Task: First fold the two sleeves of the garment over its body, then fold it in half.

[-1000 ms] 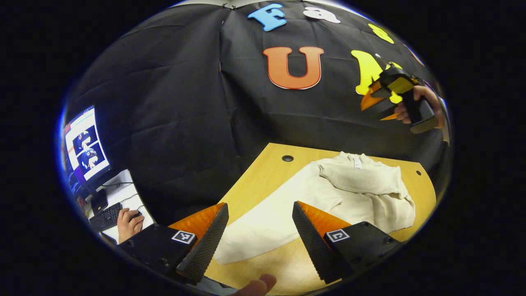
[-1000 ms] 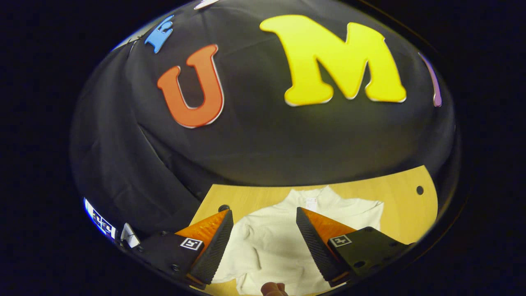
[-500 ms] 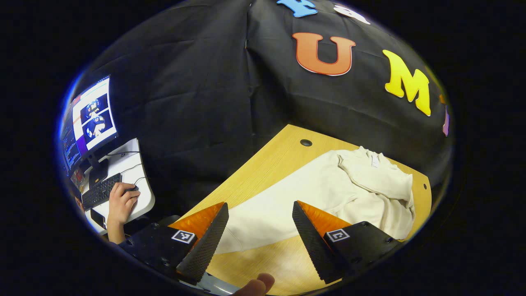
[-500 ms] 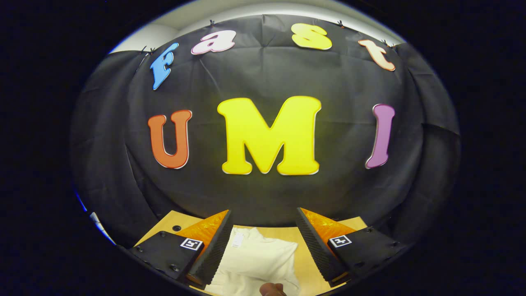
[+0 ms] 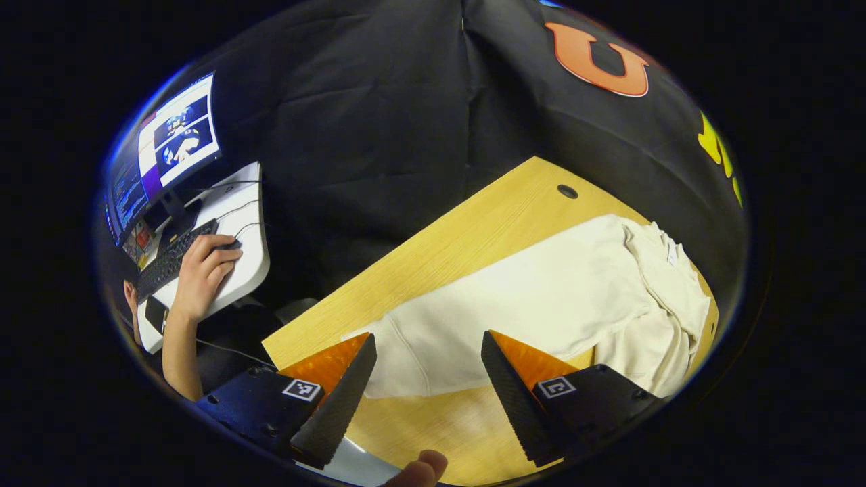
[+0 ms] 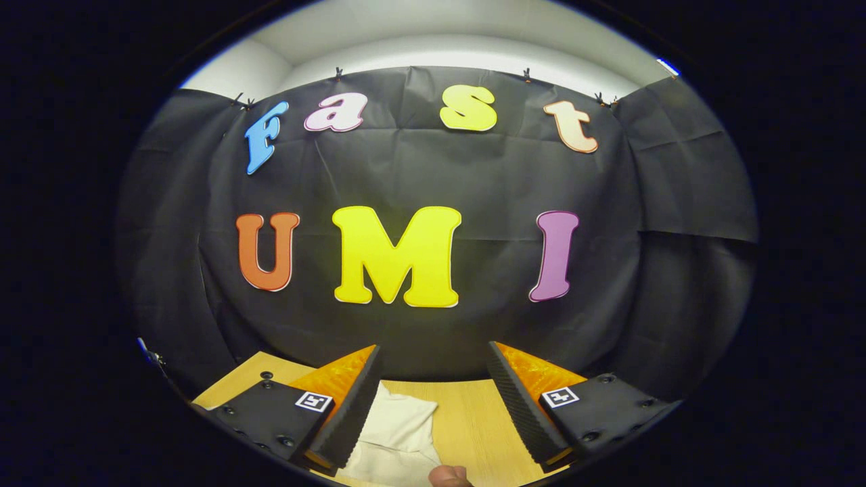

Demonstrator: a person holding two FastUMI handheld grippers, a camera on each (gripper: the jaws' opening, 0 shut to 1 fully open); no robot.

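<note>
both our grippers, left [image 5: 423,396] and right [image 6: 433,406], gape empty above the table [image 5: 433,250]. the garment [image 5: 541,304] lies bunched toward 3 o'clock, so we risk pinching several layers and dragging the fold askew.

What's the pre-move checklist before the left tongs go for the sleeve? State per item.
1. Left tongs open with nothing between them: ok.
2. Right tongs open and not holding cloth: ok.
3. Cream long-sleeved fabric garment lying on the light wooden table: ok.
4. Sleeve nearest the left tongs stretched out flat, its cuff end just ahead of the fingers: ok.
5. Far sleeve folded over the body: cannot tell; the cloth is bunched there in the left gripper view.
6. Right tongs aimed at the garment: not ok; they face the booth wall, with the cloth low at the view's bottom.
</note>
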